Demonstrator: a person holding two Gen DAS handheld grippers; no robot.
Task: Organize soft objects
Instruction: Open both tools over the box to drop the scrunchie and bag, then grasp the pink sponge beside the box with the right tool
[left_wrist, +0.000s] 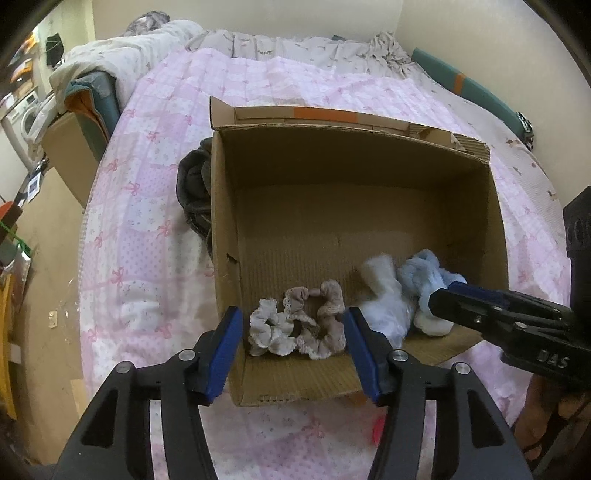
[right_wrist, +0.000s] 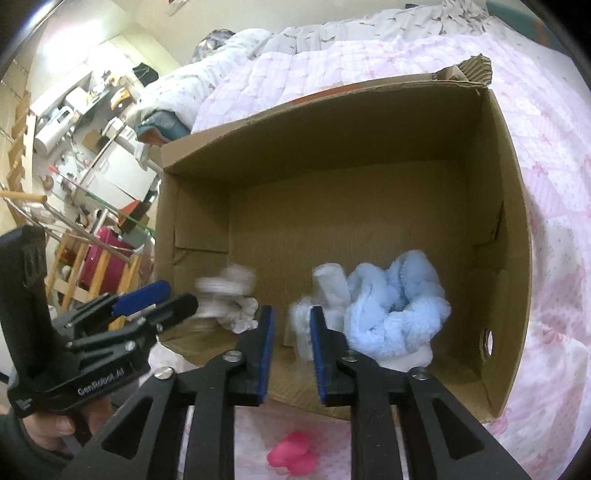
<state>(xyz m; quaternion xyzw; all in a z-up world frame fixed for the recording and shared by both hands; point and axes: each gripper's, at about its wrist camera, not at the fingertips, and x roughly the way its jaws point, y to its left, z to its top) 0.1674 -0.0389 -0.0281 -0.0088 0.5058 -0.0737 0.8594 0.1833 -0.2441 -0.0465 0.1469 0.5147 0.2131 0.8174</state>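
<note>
An open cardboard box (left_wrist: 369, 162) sits on a bed with a pink quilt. In its near left corner lie beige and white lace scrunchies (left_wrist: 295, 325). My left gripper (left_wrist: 293, 314) hangs over them, open, with its blue pads clear of them on either side. In the right wrist view the scrunchies (right_wrist: 229, 295) look blurred. A white fluffy piece (right_wrist: 332, 291) and a light blue fluffy piece (right_wrist: 395, 310) lie at the box's near right. My right gripper (right_wrist: 291, 310) is open just above the white fluff, with nothing pressed between its pads.
A dark grey garment (left_wrist: 192, 192) lies against the box's left wall. A bright pink soft object (right_wrist: 291, 454) rests on the quilt (left_wrist: 147, 221) in front of the box. Rumpled bedding is piled at the far end. Beyond the bed's left edge the floor is cluttered.
</note>
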